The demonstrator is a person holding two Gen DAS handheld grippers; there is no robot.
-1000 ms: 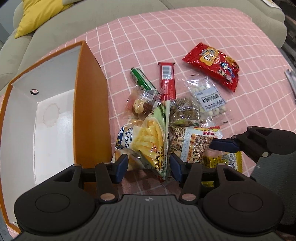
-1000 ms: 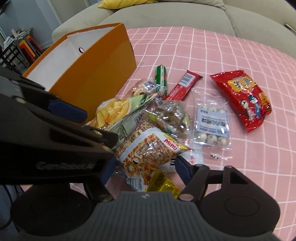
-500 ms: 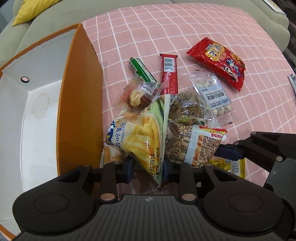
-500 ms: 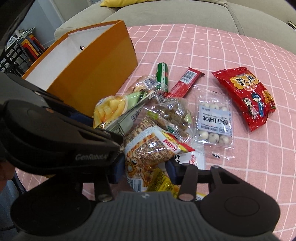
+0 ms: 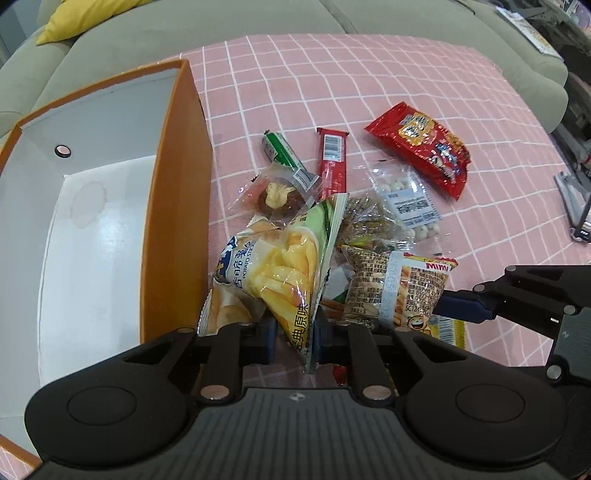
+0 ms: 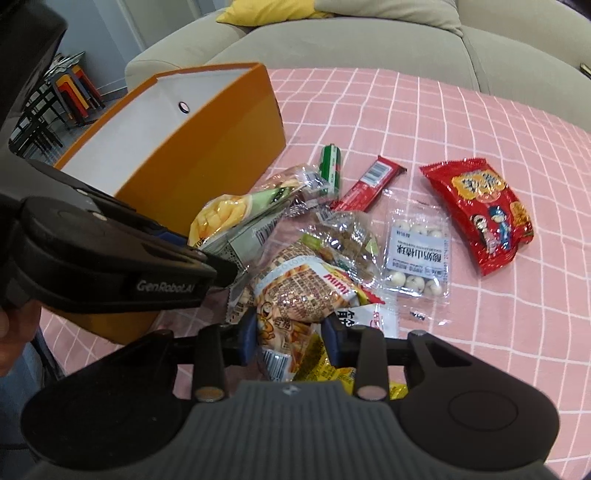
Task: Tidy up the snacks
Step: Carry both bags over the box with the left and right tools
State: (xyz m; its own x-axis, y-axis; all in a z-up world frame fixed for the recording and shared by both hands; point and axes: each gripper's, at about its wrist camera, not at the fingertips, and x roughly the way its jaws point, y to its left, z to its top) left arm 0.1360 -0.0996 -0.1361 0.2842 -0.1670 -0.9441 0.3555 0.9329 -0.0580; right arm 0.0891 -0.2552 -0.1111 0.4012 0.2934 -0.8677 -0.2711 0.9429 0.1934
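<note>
1. Pink cloth (image 5: 332, 85) with white squares covers the desk, and a heap of snacks lies on it.
2. An orange box (image 5: 177, 221) stands at the left of the heap. It is white inside and nothing can be seen in it.
3. The left tongs (image 5: 293, 338) have just been closing. They now pinch the bottom edge of the yellow potato stick bag (image 5: 280, 273), which sits just beside the box wall.
4. The right tongs (image 6: 290, 338) have just been closing too. They now squeeze the brown Mimi snack bag (image 6: 295, 291), which lies on top of the heap.
5. A yellow packet (image 6: 325, 369) lies under the Mimi snack bag, close to the right tongs.
6. A clear bag of brown snacks (image 5: 365, 218) lies behind the two held bags.
7. A clear pack of white balls (image 6: 417, 254) lies flat on the cloth to the right of the heap.
8. A red snack bag (image 6: 480, 210) lies alone, farther to the right.
9. A red bar (image 5: 332, 162) and a green roll (image 5: 282, 151) lie side by side at the far end of the heap.
10. A small clear pack with a round cake (image 5: 277, 192) lies in front of the green roll, touching the potato stick bag.
11. A grey sofa (image 6: 351, 40) with a yellow cushion (image 6: 266, 11) stands behind the desk.
</note>
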